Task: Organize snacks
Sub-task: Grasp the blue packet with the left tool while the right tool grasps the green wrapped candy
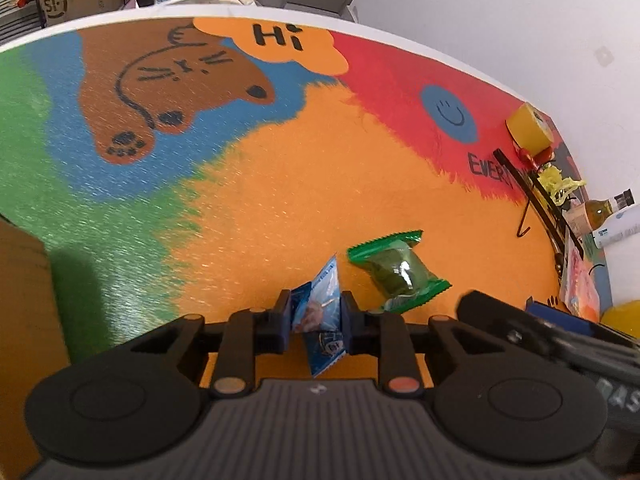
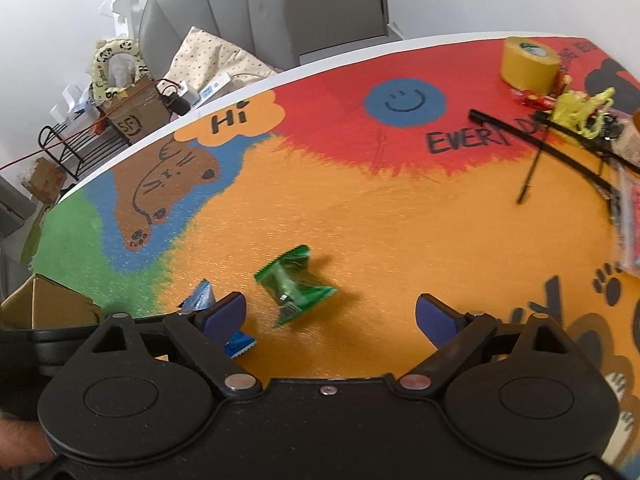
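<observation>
My left gripper [image 1: 314, 316] is clamped on the blue packet [image 1: 320, 312], pads pressing both faces. Only its own camera shows that grip; the right camera catches just the packet's ends [image 2: 200, 296] behind my left finger. My right gripper [image 2: 330, 312] stands wide, with the green packet [image 2: 294, 280] lying on the mat [image 2: 360, 216] between and just ahead of its fingers, untouched.

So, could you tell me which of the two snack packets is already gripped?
The blue packet, pinched in the left gripper; the green packet lies free.
</observation>
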Available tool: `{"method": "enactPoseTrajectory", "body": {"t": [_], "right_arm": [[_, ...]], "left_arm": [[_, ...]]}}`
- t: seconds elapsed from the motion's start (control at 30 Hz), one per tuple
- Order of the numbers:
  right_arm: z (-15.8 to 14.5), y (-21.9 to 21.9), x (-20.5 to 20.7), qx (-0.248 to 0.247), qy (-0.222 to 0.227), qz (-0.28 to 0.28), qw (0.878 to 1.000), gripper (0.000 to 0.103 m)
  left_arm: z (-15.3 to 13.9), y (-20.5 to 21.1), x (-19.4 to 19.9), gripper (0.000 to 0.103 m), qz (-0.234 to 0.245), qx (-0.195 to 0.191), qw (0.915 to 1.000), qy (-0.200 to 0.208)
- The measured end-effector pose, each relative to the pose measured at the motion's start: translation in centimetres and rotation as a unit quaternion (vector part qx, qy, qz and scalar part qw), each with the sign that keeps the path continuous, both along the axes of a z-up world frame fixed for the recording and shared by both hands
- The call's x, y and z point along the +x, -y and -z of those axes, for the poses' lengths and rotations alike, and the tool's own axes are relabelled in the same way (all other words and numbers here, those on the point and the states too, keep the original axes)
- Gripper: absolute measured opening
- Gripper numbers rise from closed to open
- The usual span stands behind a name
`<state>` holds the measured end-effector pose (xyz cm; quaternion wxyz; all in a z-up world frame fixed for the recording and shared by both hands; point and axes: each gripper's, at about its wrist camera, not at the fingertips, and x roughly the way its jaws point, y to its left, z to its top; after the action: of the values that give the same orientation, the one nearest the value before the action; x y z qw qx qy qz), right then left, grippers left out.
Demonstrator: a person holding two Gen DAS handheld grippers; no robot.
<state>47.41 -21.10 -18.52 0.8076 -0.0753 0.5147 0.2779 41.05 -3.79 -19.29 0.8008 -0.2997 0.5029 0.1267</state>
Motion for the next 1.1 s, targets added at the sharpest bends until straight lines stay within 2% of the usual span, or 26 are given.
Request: {"method": "enactPoseTrajectory", "body": {"t": [0.2, 0.37, 0.47, 0.53, 0.57, 0.63, 0.67, 0.7, 1.1], "right_arm": [[0.9, -1.8, 0.1, 0.009, 0.002, -0.016, 1.000, 0.093], [1.8, -3.7, 0.6, -0.010, 0.024, -0.036, 0.999, 0.093], [2.4, -4.5, 0.9, -0.010, 0.022, -0.045, 0.999, 0.092], [3.0, -4.9, 0.9, -0.015, 0.017, -0.050, 0.999, 0.088], [3.3, -5.1, 0.8, -0.020, 0.014, -0.051, 0.998, 0.081], [3.8, -5.2, 0.5, -0.032, 0.011, -0.053, 0.998, 0.061], [4.1, -5.2, 0.3, -0.042, 0.006, -0.052, 0.998, 0.037], [4.2, -5.2, 0.1, -0.053, 0.005, -0.049, 0.997, 0.032], [1.5, -2.8, -3.9, -0.029, 0.005, 0.007, 1.000, 0.028]], "left_arm": [[-1.0, -1.8, -1.0, 0.023, -0.016, 0.014, 0.9998, -0.006], [-1.9, -3.1, -2.2, 0.023, -0.025, 0.024, 0.9994, -0.008], [-2.4, -3.7, -2.5, 0.023, -0.025, 0.033, 0.9990, -0.015], [-2.7, -4.0, -2.8, 0.023, -0.022, 0.038, 0.9989, -0.017], [-2.9, -4.1, -2.8, 0.023, -0.019, 0.042, 0.9988, -0.017], [-3.4, -4.2, -2.9, 0.023, -0.014, 0.048, 0.9986, -0.018], [-3.5, -4.2, -2.9, 0.023, -0.011, 0.051, 0.9985, -0.017], [-3.8, -4.2, -2.9, 0.023, -0.007, 0.056, 0.9983, -0.018], [-6.9, -4.3, -4.0, 0.023, 0.034, 0.074, 0.9967, 0.002]]}}
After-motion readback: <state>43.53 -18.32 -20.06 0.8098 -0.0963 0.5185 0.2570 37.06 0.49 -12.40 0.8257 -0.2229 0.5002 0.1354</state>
